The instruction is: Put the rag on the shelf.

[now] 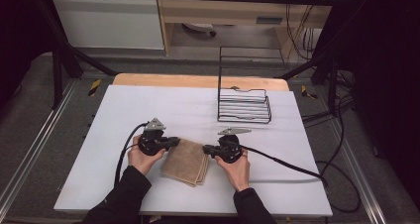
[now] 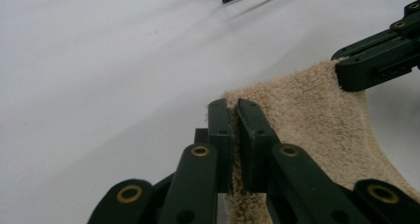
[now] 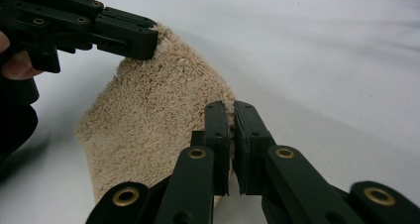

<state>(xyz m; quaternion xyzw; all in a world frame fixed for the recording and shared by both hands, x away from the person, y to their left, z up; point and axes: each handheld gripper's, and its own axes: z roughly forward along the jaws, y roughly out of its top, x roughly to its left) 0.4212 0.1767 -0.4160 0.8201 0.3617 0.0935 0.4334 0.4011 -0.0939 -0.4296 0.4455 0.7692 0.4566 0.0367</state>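
From above, a folded beige terry towel (image 1: 186,161) lies on the white counter (image 1: 124,110) between the two tongs; the left tongs (image 1: 174,142) pinch its left upper corner, the right tongs (image 1: 207,148) its right upper corner; a black wire rack (image 1: 244,105) stands well beyond the right tongs. In the left gripper view, the left tongs (image 2: 236,116) are clamped on the towel's (image 2: 317,120) edge; the right tongs (image 2: 346,73) grip the far corner. In the right gripper view, the right tongs (image 3: 231,119) are closed on the towel's (image 3: 148,115) edge; the left tongs (image 3: 148,40) bite the far corner.
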